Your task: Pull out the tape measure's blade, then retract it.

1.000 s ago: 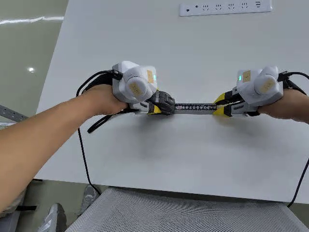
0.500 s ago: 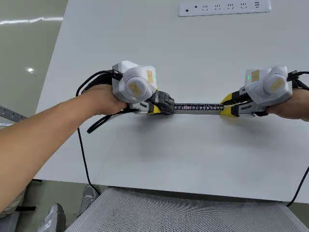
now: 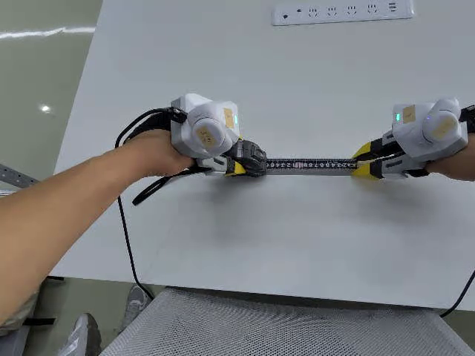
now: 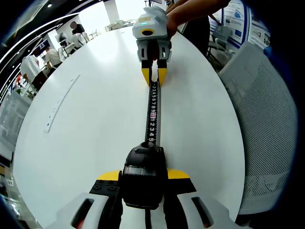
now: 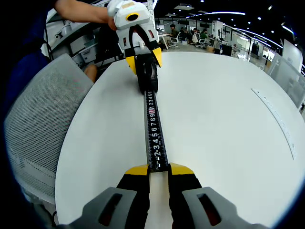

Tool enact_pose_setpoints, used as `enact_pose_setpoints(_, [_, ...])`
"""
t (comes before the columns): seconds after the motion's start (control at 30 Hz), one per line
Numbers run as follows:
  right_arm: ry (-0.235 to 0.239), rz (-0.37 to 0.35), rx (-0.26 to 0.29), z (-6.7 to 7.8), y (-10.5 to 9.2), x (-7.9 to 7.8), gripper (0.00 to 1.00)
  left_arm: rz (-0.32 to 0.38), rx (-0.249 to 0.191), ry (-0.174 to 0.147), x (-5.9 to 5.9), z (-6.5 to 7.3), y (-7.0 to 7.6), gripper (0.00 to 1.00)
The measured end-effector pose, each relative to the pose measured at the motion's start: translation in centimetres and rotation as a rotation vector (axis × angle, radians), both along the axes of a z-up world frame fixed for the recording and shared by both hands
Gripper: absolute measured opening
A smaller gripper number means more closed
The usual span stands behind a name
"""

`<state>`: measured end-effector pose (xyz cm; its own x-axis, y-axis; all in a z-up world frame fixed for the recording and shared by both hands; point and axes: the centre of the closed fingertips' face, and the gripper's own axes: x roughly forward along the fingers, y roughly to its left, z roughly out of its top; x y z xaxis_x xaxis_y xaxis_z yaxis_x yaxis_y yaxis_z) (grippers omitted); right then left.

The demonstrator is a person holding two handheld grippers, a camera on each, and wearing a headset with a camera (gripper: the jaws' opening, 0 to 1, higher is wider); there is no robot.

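Observation:
The black tape measure case (image 3: 249, 157) sits just above the white table, held in my left gripper (image 3: 236, 165), whose yellow-tipped jaws are shut on its sides; the case (image 4: 144, 174) fills the space between them in the left gripper view. The dark numbered blade (image 3: 312, 163) runs straight right to my right gripper (image 3: 365, 161), which is shut on the blade's end (image 5: 157, 164). The blade (image 4: 152, 112) stretches across the table from case to far gripper (image 4: 154, 76). In the right gripper view the case (image 5: 147, 71) is at the far end, in the left gripper (image 5: 143, 59).
A white power strip (image 3: 343, 11) lies at the table's far edge. A grey mesh chair back (image 3: 274, 326) stands at the near edge. Cables trail from both grippers. People and desks stand in the room beyond the table (image 5: 228, 109).
My right gripper has moved further right, drawing more blade out of the case. The left gripper and the case have stayed in place.

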<state>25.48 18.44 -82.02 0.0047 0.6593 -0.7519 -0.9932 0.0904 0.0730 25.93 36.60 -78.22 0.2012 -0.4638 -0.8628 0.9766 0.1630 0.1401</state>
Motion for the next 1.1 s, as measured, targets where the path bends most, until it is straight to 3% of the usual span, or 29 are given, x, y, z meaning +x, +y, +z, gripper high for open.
enact_pose_setpoints(1.1, [0.010, -0.036, -0.038, -0.1, -5.2, 0.5, 0.09, -0.004, 0.005, 0.001, -0.2, 0.2, 0.0, 0.29])
